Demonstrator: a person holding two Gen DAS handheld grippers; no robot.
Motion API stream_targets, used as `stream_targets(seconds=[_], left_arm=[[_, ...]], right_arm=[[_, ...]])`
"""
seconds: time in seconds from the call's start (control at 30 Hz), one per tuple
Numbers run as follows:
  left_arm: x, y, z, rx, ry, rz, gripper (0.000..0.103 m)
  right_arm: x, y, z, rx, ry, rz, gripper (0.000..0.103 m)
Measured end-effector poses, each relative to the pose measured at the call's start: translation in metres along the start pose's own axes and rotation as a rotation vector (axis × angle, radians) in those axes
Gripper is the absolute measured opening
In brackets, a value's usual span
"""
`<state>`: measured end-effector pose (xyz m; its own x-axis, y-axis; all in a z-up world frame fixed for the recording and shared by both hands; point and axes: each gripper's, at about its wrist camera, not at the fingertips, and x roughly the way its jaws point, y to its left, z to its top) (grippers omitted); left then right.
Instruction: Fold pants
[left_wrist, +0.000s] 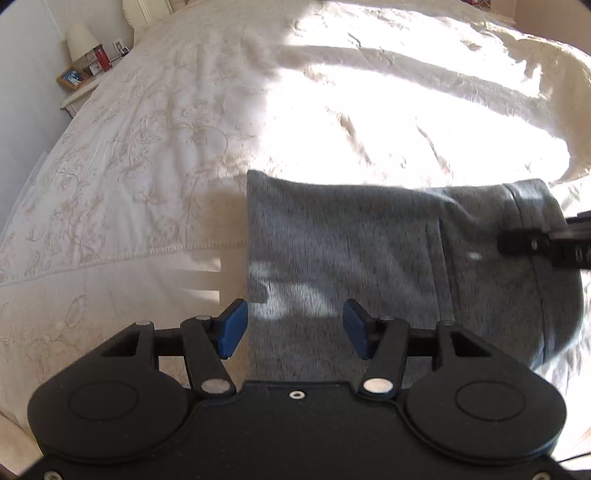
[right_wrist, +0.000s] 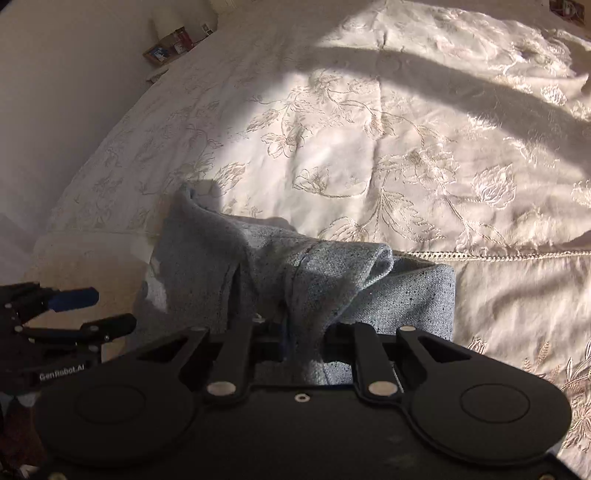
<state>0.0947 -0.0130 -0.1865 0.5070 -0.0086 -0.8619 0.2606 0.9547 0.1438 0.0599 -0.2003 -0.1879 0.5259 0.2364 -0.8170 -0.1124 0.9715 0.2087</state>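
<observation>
One pair of grey heathered knit pants (left_wrist: 369, 251) lies folded on a bed covered by a single cream bedspread embroidered with floral vines (left_wrist: 147, 166), near the bed's near edge. Two black tongs with blue pads work over it. The left tongs (left_wrist: 293, 328) hover with their blue pads clearly apart above the folded left edge of the cloth, nothing pinched between them. The right tongs (right_wrist: 291, 343) are drawn nearly together and clamped on a raised, bunched ridge of the grey fabric, which climbs up from the bed into their grip. Seen from the left wrist view, the folded bundle's long axis runs left to right across the bed, with the banded waist end toward the right, where the right tongs come in. On a small white nightstand (left_wrist: 79, 96) beside the bed stand one cream-shaded lamp (left_wrist: 79, 40), one red cylindrical bottle (left_wrist: 101, 59) and one wooden picture frame (left_wrist: 72, 77).
</observation>
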Motion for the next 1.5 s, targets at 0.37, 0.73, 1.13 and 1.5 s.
stream_targets(seconds=[0.37,0.73,1.13,1.5], left_arm=[[0.099,-0.011,0.023,0.018,0.180,0.042,0.067],[0.054,0.003,0.050,0.011,0.032,0.030,0.062],[0.077,0.010,0.038,0.013,0.103,0.032,0.061],[0.050,-0.021,-0.066,0.112,0.199,-0.024,0.064]], right_arm=[[0.019,-0.052,-0.018,0.122,0.080,-0.187,0.041],[-0.023,-0.038,-0.003,0.099,-0.091,-0.148,0.043],[0.016,-0.050,0.015,0.150,-0.001,-0.178,0.020],[0.009,-0.019,-0.075,0.105,0.148,-0.202,0.038]])
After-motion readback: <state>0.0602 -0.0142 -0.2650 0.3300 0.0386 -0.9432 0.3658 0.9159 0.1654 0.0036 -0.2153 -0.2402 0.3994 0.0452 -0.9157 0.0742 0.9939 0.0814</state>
